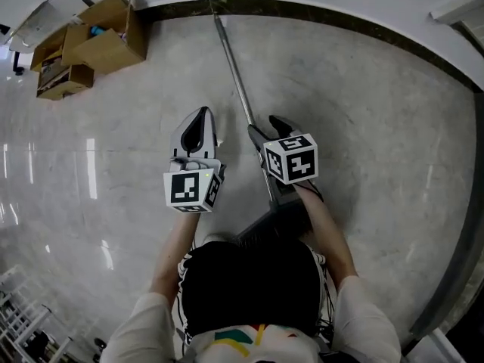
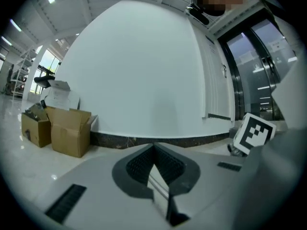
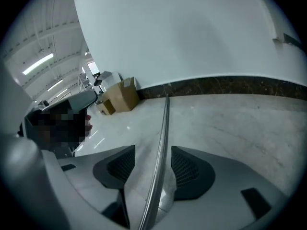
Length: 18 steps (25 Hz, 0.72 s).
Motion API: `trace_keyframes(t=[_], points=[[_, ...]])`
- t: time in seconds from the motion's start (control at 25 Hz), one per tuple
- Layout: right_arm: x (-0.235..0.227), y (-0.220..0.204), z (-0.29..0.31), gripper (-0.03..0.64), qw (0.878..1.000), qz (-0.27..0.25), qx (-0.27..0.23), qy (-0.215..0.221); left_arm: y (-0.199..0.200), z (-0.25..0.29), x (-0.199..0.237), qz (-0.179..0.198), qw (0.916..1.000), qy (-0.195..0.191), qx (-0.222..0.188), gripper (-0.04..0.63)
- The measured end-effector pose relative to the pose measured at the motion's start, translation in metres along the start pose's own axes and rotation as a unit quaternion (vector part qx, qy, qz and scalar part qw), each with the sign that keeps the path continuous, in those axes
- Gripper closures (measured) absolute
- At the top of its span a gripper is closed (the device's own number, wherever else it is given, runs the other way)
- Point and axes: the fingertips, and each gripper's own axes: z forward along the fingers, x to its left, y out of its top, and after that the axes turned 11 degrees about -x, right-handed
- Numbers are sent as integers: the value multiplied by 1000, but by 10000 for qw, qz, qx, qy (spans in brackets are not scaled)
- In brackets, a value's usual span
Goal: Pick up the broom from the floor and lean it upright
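Broom: lies flat on the pale stone floor [image 1: 378, 165]; its thin metal handle [image 1: 234, 70] [image 3: 165, 119] runs from the person out to the dark baseboard [image 1: 340, 17] [image 3: 230, 85] at the foot of the white wall [image 2: 144, 71]
Broom head [image 1: 257, 233]: dark, at the near end of the handle, largely covered in the head view by the right gripper and the person's own head
Right gripper [image 1: 266, 131] [image 3: 152, 152]: low on the handle, close to the broom head; jaws spread wide on either side of the handle, which runs up the gap with floor showing on both sides of it, so nothing is clamped
Left gripper [image 1: 200, 123] [image 2: 153, 150]: just beside the handle on its left and apart from it; jaws closed together at the tips, with nothing held
Marker cube [image 1: 291, 157] [image 2: 253, 132]: on the right gripper, showing at the right edge of the left gripper view
Cardboard boxes [image 1: 98, 40] [image 2: 67, 131] [image 3: 120, 96]: open, clustered against the wall, well to the left of the handle's far end
Glass doors [image 2: 254, 66]: dark-framed, to the right along the wall
In the way: only bare floor between the handle and the stretch of wall ahead; the boxes stand off to the side
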Motion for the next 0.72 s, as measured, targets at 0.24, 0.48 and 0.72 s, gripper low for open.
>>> trace_keyframes(t=[0.24, 0.48, 0.72], points=[[-4, -50, 37, 402, 9971, -117, 715, -231, -48, -6, -7, 191, 9991, -155, 357, 551], [-9, -77, 55, 453, 9838, -1069, 1330, -556, -51, -4, 9, 100, 9993, 65, 350, 551], [-13, -77, 54, 509, 9876, -683, 1154, -813, -48, -4, 7, 123, 9993, 63, 348, 551]])
